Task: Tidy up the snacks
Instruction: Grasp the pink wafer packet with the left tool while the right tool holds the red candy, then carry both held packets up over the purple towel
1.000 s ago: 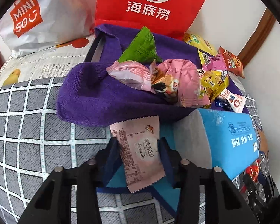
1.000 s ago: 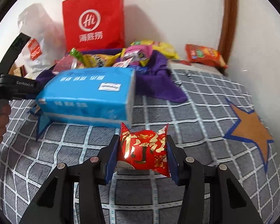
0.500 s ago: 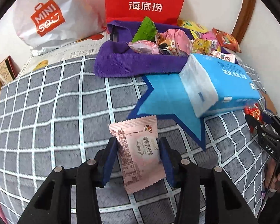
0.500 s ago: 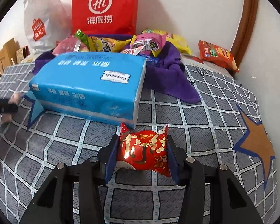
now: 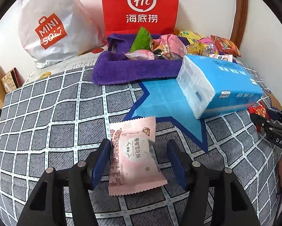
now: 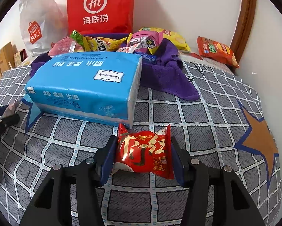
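Left cam has the left claw [image 5: 139, 162] with its jaws opening. The pink snack [image 5: 133, 158] lies between them on the bed [image 5: 46, 113]; the left pad looks like it touches the wrapper edge and the right one stands clear, so it's let go. Only this view gives the left end of the purple towel [image 5: 122, 71], the white end face of the tissue pack [image 5: 212, 82] and the blue star [image 5: 167, 103] it sits on. The right claw [image 5: 263, 120] peeks in at the right edge with a bit of red wrapper.

Right cam shows the right claw [image 6: 141, 158] opening too — yet both pads are still against the sides of the red snack [image 6: 143, 152], just in front of the tissue pack [image 6: 84, 86]. Only here do you get the orange star [image 6: 259, 141], the orange chip bag [image 6: 216, 52] off by the wall, and the right side of the snack pile [image 6: 141, 41] on the towel. The red bag [image 6: 99, 7] and white bag [image 6: 37, 22] show in both.

Versus a second ago: the left claw was clamped tight on the pink snack right up at the towel — now it has backed away over the checked cover. The right claw has barely shifted.
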`<state>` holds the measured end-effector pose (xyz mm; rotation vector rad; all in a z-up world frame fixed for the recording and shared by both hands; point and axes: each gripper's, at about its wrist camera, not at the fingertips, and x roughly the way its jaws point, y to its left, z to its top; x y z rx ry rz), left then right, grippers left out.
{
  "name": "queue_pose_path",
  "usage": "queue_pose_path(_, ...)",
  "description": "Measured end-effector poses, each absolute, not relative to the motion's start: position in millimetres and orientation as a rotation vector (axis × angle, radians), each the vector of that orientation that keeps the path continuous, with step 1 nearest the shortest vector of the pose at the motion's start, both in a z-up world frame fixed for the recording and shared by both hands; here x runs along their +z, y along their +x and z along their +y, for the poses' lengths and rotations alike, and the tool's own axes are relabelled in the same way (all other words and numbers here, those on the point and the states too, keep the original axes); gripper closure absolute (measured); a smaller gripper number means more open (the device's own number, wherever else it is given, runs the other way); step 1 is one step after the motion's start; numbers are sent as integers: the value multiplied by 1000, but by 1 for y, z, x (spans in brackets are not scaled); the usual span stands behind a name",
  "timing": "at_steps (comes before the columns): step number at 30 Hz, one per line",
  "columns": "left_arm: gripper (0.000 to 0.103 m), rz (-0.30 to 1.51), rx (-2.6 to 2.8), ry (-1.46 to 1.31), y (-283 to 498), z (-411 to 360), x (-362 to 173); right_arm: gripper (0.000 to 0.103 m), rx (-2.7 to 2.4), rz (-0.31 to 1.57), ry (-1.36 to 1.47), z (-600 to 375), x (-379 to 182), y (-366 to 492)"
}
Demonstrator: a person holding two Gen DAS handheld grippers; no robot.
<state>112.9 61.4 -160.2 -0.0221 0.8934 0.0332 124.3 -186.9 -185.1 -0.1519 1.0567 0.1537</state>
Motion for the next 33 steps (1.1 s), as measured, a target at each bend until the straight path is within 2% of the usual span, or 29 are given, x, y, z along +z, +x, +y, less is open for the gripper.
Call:
queue_pose_path(6,44,894,37,-17,112,60,-160,48,157,1061,-139,-189,-186,125)
queue_pose_path(9,44,891,30,-34,113,61,-160,43,150,1066,-133,-190,-187,126)
queue_pose_path(11,44,891,31,-31,111,61,-161,43,148,1069,-124,-192,-187,127)
queue_pose_path(12,46,891,33,-31,111,61,-161,43,147,1069,-120,-193,-188,127)
queue_pose_path(13,58,887,37,-34,111,62,-161,43,145,1069,-119,-193,-187,127)
queue_pose_path(14,63,882,38,-41,110,63,-160,43,149,1066,-120,-192,-187,126)
queue_pose_path(16,65,877,21,-69,109,68,-159,50,153,1059,-123,-191,-186,125)
queue_pose_path(20,67,902,-9,-128,107,77,-155,55,145,1050,-145,-188,-180,116)
queue_pose_path(33,67,862,-44,-183,87,82,-120,55,142,944,-110,-186,-114,81)
